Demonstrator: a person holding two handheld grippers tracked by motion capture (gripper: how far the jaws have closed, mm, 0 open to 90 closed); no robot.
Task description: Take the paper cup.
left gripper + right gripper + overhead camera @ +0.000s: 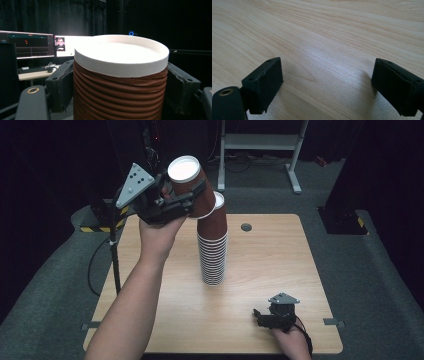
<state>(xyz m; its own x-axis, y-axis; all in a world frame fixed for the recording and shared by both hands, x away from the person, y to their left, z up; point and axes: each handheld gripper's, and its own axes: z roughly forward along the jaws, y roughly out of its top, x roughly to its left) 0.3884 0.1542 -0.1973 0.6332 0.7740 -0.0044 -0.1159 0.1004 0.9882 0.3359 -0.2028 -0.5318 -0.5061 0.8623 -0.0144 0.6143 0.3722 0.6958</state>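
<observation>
Jaws of your left gripper [186, 195] clenched a brown cup [192, 190] by its ribbed wall, raised beside the stack [213, 245] top, likely just separated. Your right gripper [264, 316] rested released on the table [280, 255], near edge.

Lab: black curtains [62, 15], lit monitors [27, 45] on desk, lone wooden table [280, 270], grey carpet.

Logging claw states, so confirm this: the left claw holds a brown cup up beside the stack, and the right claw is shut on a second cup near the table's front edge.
Wrong on the right claw: the right gripper view shows its jaws open over bare table, holding nothing. The left claw does hold a brown cup up beside the stack.
</observation>
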